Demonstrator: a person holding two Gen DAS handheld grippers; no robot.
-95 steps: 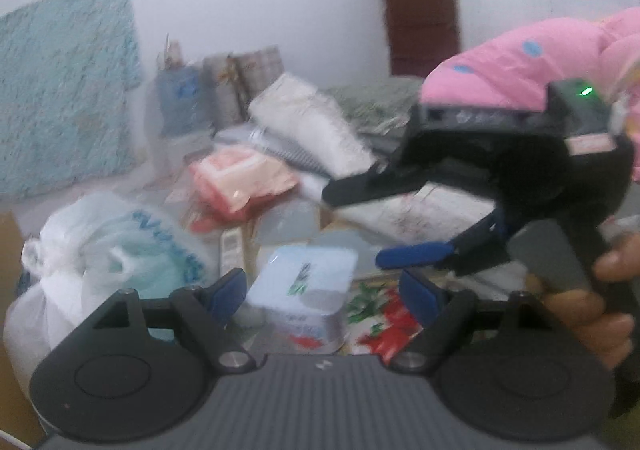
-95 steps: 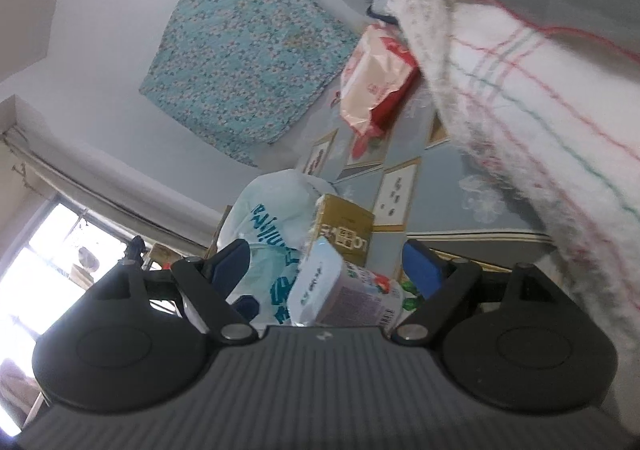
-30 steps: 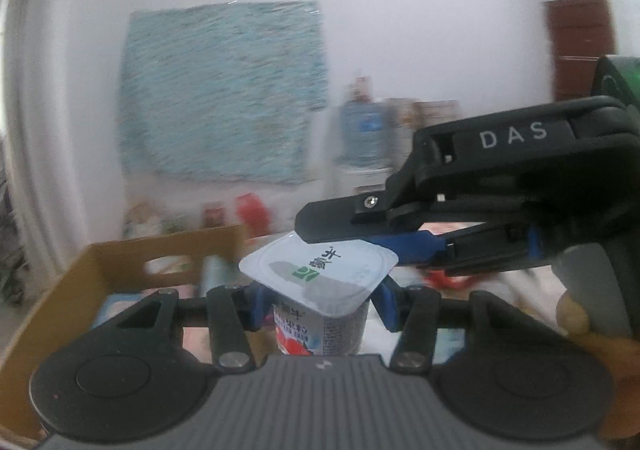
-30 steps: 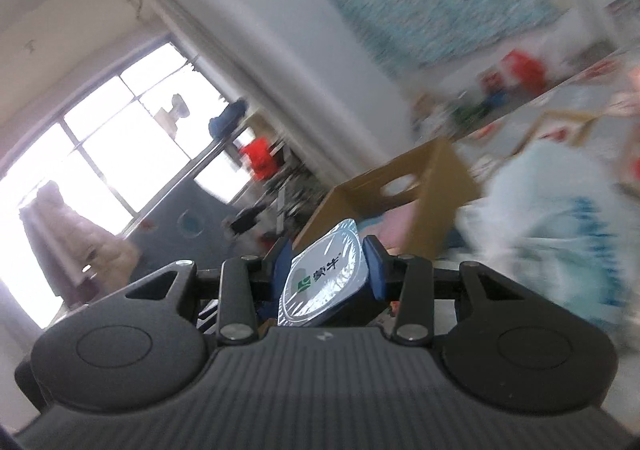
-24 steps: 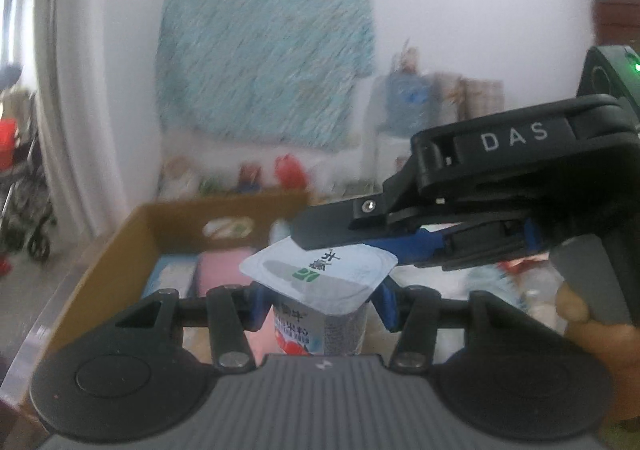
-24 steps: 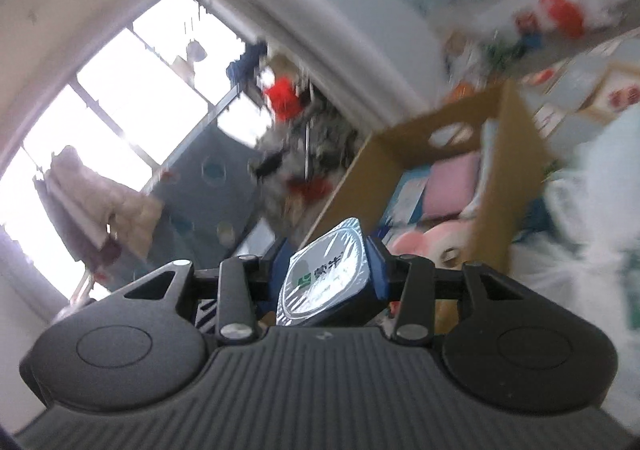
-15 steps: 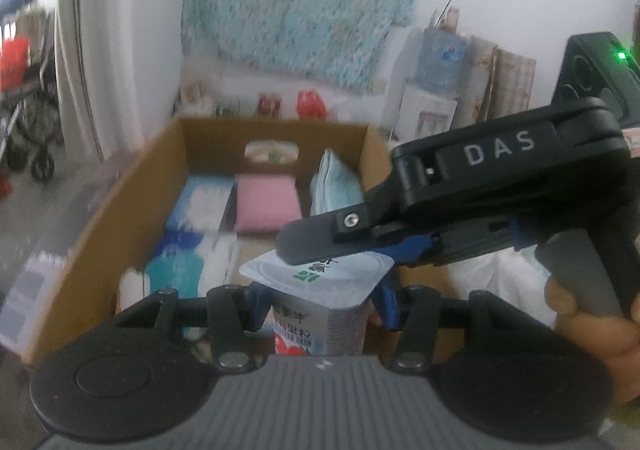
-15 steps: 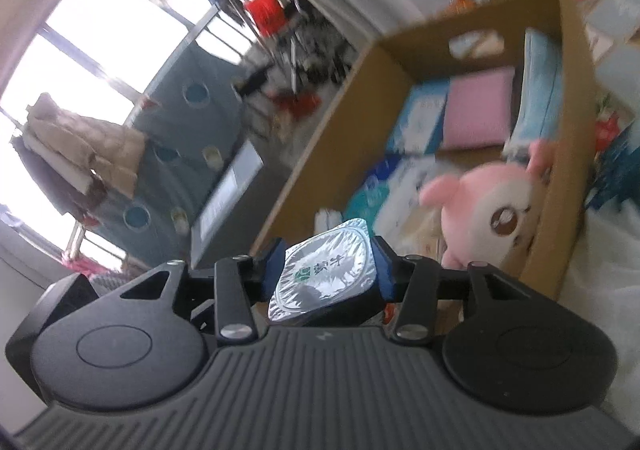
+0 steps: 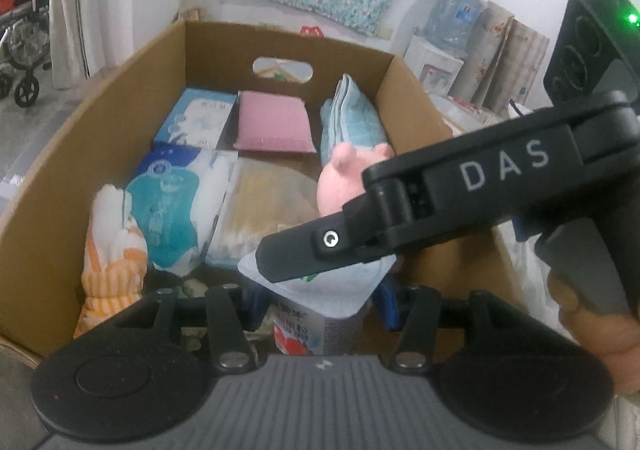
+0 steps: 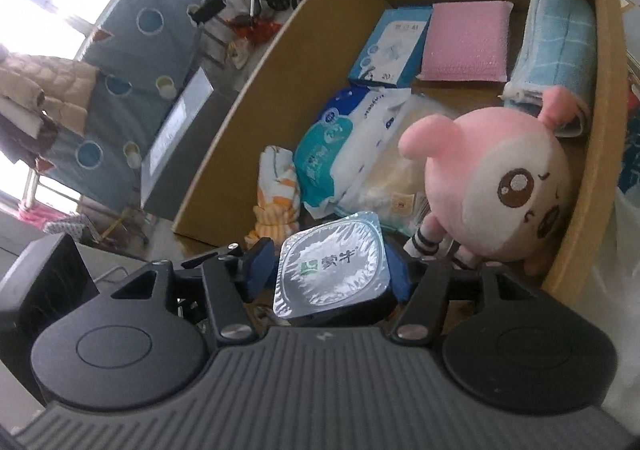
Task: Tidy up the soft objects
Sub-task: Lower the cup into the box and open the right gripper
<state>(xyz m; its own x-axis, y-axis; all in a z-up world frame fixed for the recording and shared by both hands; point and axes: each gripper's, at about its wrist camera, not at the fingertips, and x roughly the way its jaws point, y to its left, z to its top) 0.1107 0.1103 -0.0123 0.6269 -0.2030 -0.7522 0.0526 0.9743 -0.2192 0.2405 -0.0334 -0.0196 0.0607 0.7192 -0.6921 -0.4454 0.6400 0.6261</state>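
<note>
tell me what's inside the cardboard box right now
Inside the cardboard box: a pink plush toy, pink sponge, folded blue towel, blue packet, wipes pack, clear bag and striped cloth. The yogurt cup hides the near floor.

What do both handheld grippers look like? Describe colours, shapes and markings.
The left gripper and right gripper are each matte black: a ribbed grey-black body, two round discs, angular linkage arms with silver pivot screws, and blue finger pads. The right one's side reads DAS in white, near a green light. Its jaws are opening, a foil-lidded white yoghurt cup between them.
</note>
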